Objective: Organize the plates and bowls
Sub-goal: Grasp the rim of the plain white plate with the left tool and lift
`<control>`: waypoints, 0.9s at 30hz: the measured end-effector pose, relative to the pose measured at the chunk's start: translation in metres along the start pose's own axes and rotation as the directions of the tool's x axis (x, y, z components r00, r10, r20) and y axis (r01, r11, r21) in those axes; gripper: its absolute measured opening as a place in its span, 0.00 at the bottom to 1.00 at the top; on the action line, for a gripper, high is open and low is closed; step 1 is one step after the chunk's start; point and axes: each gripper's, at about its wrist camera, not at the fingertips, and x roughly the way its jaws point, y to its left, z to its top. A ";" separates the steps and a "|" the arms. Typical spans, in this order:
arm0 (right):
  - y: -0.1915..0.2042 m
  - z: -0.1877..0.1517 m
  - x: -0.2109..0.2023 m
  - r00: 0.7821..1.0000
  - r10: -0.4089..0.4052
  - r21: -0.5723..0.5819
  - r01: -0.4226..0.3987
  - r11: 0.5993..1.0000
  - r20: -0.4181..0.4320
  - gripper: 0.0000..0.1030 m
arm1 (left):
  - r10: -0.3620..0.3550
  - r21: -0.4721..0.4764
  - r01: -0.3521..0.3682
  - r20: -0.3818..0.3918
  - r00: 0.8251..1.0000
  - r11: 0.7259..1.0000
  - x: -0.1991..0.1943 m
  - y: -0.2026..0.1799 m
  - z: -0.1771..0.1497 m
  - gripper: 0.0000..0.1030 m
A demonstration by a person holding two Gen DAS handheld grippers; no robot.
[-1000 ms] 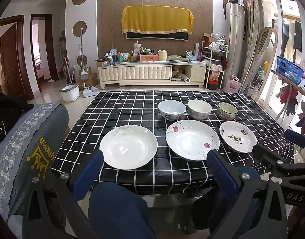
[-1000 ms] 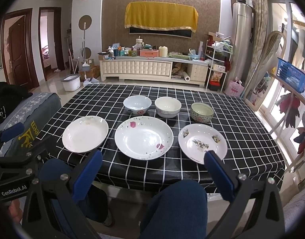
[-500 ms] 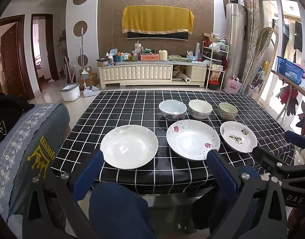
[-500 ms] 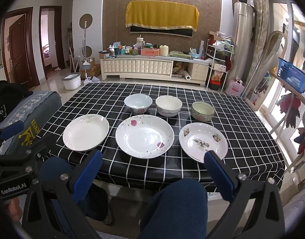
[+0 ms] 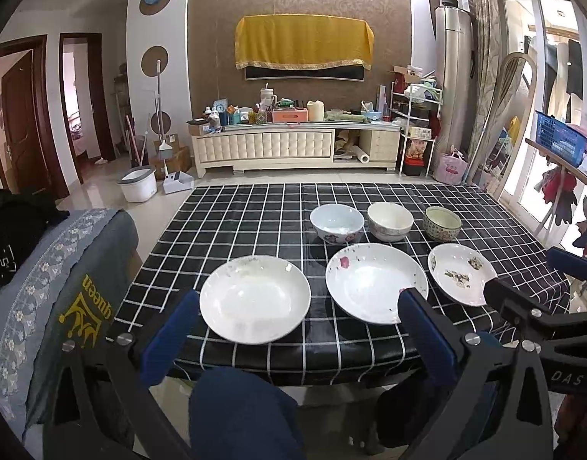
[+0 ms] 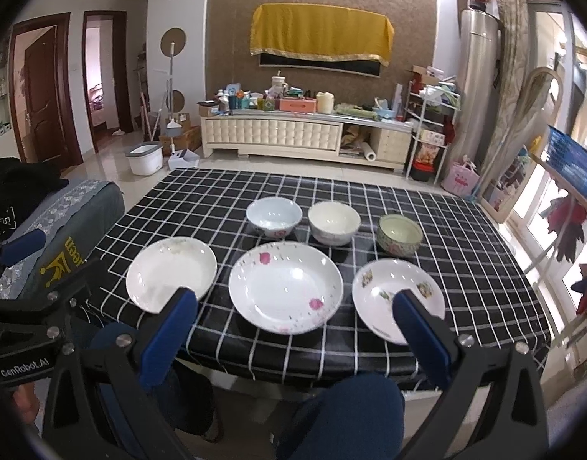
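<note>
Three plates lie in a front row on the black checked table (image 5: 255,211): a plain white plate (image 5: 255,298), a larger pink-flowered plate (image 5: 376,283) and a small patterned plate (image 5: 460,273). Behind them stand a pale blue bowl (image 5: 336,223), a cream bowl (image 5: 390,220) and a green bowl (image 5: 442,223). The same plates (image 6: 171,274) (image 6: 286,286) (image 6: 397,299) and bowls (image 6: 273,216) (image 6: 333,222) (image 6: 400,234) show in the right wrist view. My left gripper (image 5: 297,303) is open and empty before the table's near edge. My right gripper (image 6: 293,303) is open and empty there too.
A grey cushioned seat with a black garment (image 5: 44,268) stands left of the table. My knees (image 5: 243,414) are under the near edge. A cluttered TV cabinet (image 5: 293,145), a white bucket (image 5: 138,184) and a shelf rack (image 5: 416,130) are beyond the table.
Both grippers have crept slightly forward toward the table, and their blue fingertips now overlap the front plates' near rims in view. The dishes have not moved.
</note>
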 end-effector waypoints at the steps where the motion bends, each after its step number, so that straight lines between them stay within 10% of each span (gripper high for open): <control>1: 0.002 0.005 0.004 1.000 0.006 -0.005 -0.006 1.000 -0.002 1.00 | 0.004 0.003 -0.004 0.000 1.000 1.000 0.002 0.002 0.005 1.00; 27: 0.098 0.061 0.195 0.951 0.173 -0.197 -0.226 0.954 -0.255 1.00 | 0.116 -0.148 -0.160 -0.271 0.956 0.976 0.159 0.124 0.034 1.00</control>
